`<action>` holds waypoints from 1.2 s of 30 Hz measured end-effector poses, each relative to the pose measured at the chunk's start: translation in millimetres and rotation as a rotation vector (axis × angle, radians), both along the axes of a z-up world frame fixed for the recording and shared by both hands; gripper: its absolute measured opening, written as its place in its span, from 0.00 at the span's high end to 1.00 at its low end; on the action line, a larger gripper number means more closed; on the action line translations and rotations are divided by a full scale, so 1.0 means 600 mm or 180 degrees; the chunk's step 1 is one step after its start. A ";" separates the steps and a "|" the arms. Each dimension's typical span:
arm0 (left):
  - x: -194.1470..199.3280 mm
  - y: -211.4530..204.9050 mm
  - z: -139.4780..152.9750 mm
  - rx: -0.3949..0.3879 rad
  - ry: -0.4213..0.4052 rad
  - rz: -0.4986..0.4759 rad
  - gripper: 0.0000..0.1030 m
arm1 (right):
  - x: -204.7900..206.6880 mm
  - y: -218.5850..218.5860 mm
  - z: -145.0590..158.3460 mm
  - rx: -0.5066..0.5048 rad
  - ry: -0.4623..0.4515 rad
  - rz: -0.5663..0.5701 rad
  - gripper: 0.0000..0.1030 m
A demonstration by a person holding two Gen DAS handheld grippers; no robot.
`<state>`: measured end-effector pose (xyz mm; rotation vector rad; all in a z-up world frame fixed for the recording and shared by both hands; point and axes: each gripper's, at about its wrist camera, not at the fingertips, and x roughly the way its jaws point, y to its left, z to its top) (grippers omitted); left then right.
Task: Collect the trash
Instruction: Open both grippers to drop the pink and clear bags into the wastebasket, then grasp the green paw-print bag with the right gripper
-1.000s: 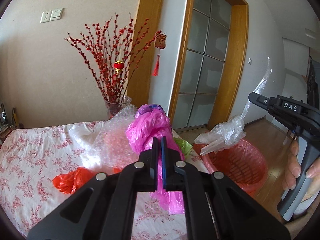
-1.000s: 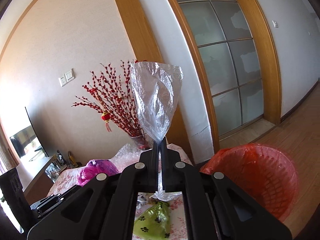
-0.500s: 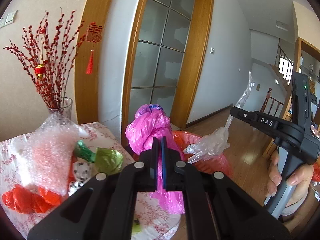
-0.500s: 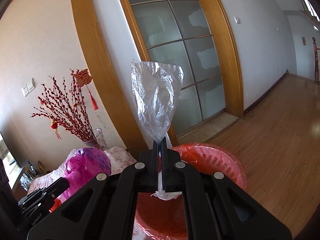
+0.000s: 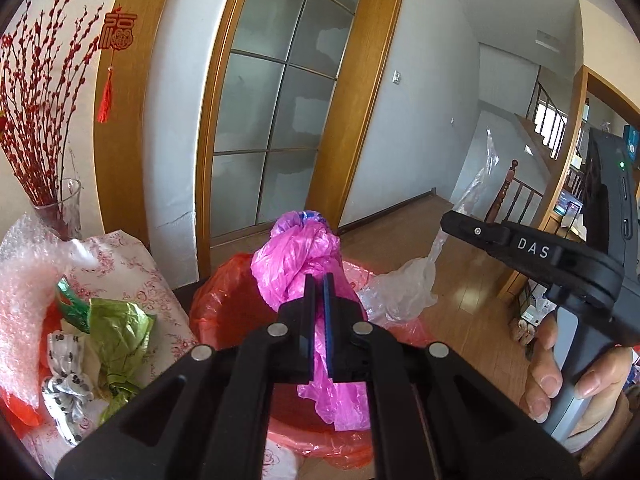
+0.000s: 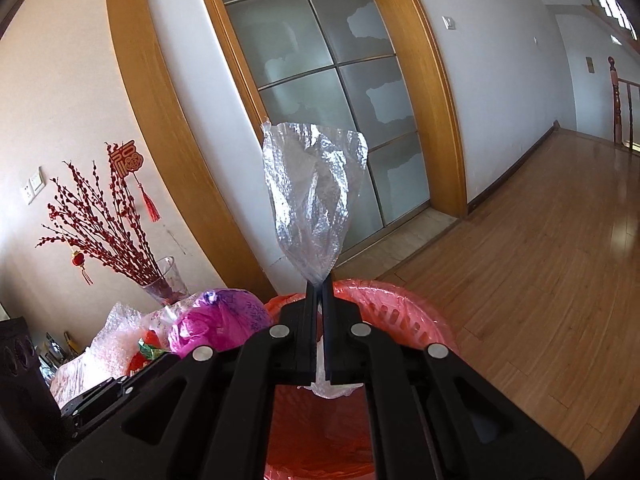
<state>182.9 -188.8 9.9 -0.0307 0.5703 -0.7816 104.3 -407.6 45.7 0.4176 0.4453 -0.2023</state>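
The left tool [image 5: 318, 280] is clamped on a crumpled pink plastic bag [image 5: 298, 256], held above the round red lined basket [image 5: 224, 304]; the right tool [image 6: 319, 286] is clamped on a clear plastic bag [image 6: 314, 200] above the same basket. To drop both well, I judge each tool should be over the basket's middle, then part. More wrappers lie on the floral-cloth counter [image 5: 132, 264] beside the basket.

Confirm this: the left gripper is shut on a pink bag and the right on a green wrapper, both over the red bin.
Not quite. The right gripper is shut on a clear plastic bag, as the right wrist view shows. The green wrapper lies on the table.
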 end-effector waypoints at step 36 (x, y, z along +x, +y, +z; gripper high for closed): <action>-0.110 0.408 -0.030 0.0634 -0.0247 0.2101 0.37 | -0.007 0.276 -0.082 -0.0504 0.0325 0.1009 0.41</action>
